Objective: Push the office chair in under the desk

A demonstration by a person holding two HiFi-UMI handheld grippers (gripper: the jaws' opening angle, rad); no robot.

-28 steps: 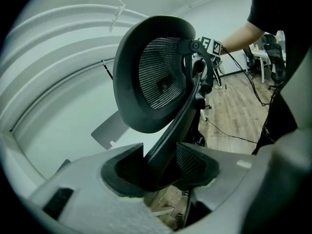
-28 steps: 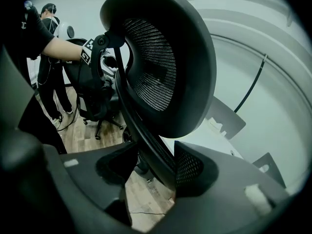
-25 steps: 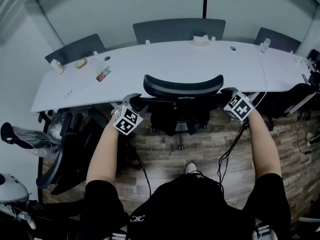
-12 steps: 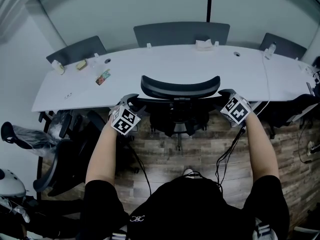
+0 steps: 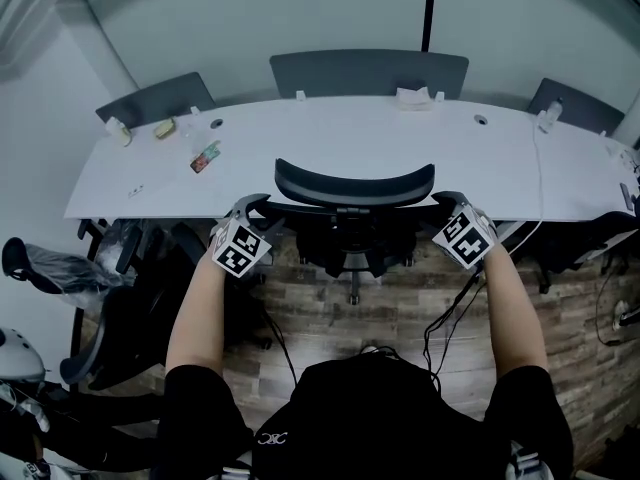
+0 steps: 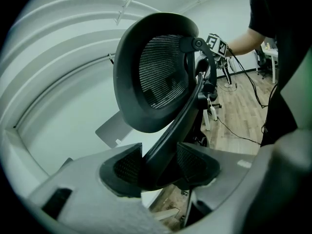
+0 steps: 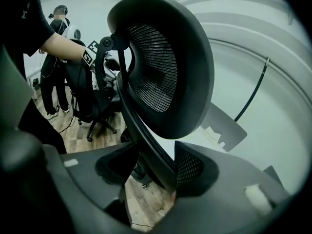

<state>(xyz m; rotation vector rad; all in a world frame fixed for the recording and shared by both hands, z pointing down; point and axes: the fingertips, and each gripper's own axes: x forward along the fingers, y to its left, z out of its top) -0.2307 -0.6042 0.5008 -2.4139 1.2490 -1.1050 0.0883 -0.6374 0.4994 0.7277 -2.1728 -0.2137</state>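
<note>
1. Nearest the camera, the person's left forearm and right forearm reach forward nearly straight. They run almost parallel, one on each side of the chair's back. A second ago they were more bent and the shoe on the wood floor showed plainly. Now the torso almost hides it.
2. The left gripper sits level with the headrest's left end, marker cube facing up. Its jaws pinch the dark back frame of the office chair, and the strut fills the gap between both pads in the left gripper view.
3. The right gripper mirrors it at the headrest's right end. Its jaws stand wide around the matching frame strut, which lies against the pads. A black cable hangs from it to the floor.
4. The office chair stands at the middle of the desk with its seat tucked below the front edge. Its headrest now shows wholly against the white top, a little further in than a second ago.
5. On the desk's left part lies a small colourful packet, and a white box stands at the far edge.
6. Beyond the desk a grey panel faces the chair.
</note>
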